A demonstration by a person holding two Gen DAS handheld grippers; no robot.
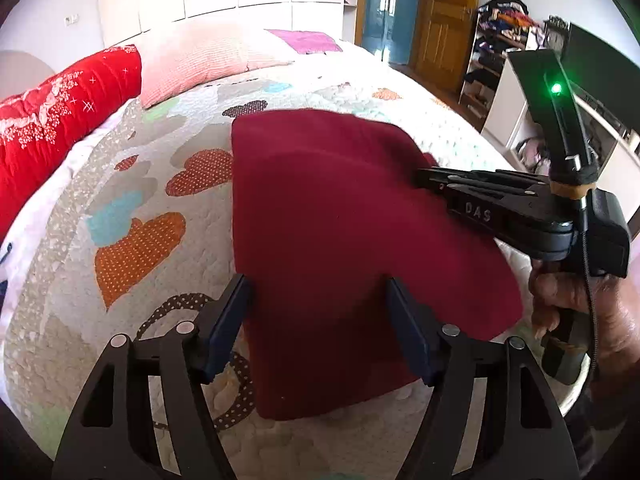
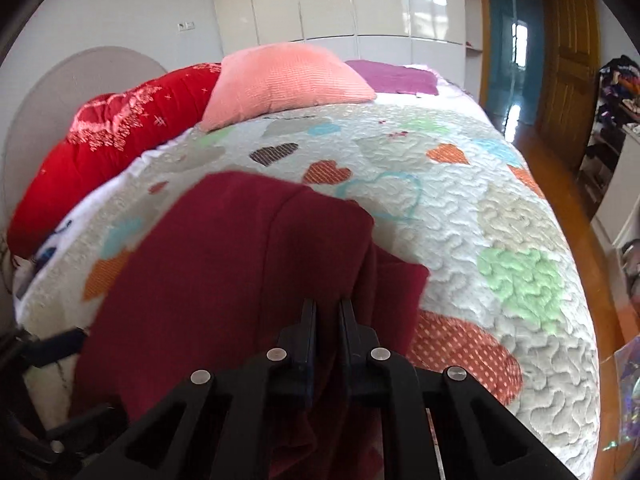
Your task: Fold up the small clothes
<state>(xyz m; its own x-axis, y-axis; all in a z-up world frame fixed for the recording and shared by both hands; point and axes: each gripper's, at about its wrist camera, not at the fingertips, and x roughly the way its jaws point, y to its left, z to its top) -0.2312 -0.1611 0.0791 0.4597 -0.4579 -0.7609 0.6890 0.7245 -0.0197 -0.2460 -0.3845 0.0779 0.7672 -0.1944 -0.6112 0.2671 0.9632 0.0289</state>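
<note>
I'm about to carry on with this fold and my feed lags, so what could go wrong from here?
1. The right gripper, jaws shut, pinches only the right edge of the dark red garment; a hard pull could undo the layers already folded.
2. The left gripper is open and straddles the garment's near part, so nothing pins the cloth and it may slide across the quilted bedspread.
3. Both grippers are close together and could collide.

Black claws [image 1: 318, 320], blue pads, silver pivot pins; "DAS" lettering, green LED, possibly black cable.
</note>
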